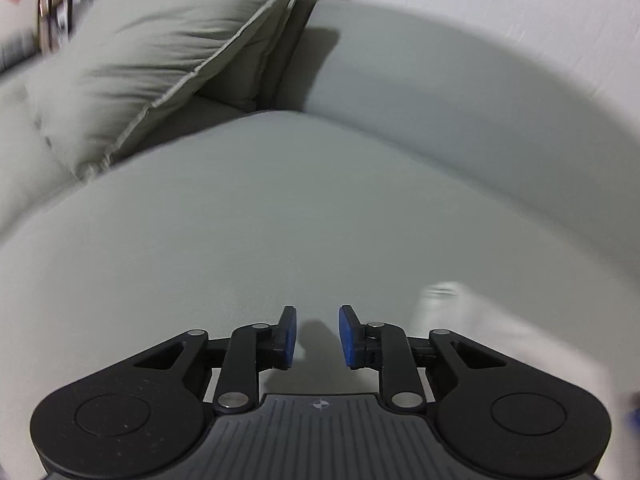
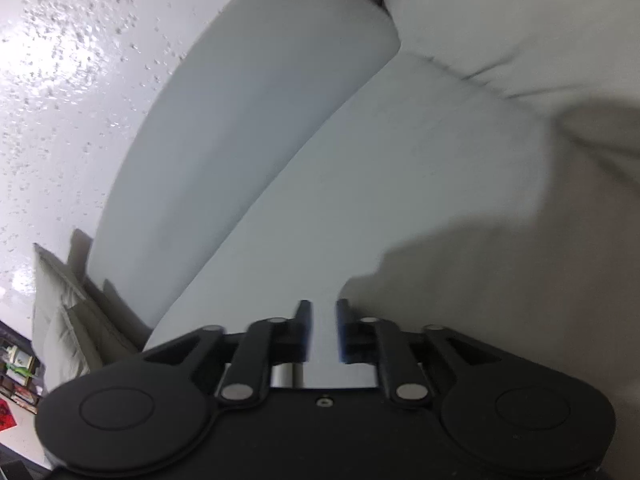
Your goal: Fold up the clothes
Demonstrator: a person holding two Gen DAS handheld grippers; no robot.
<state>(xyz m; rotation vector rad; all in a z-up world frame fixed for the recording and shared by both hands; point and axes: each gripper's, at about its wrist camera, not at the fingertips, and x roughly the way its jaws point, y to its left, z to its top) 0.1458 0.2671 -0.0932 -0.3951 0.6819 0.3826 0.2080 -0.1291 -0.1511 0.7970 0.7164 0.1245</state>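
Blue-padded black left tool and right tool hover part-open, gripping nothing, above the pale grey fabric sofa seat; blurred whitish cloth lies beside the right one.

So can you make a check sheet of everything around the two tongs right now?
Surface: grey sofa seat, bare where both cameras look.
Job's things: pale cloth on the seat, blurred; a pale patch in the left view may be the same.
Clutter: loose cushion propped against the backrest.
Tongs: left tongs open, empty; right tongs open with a narrow gap, empty.
Cables: nothing seen.
Surroundings: textured white wall; shelves, blurred.
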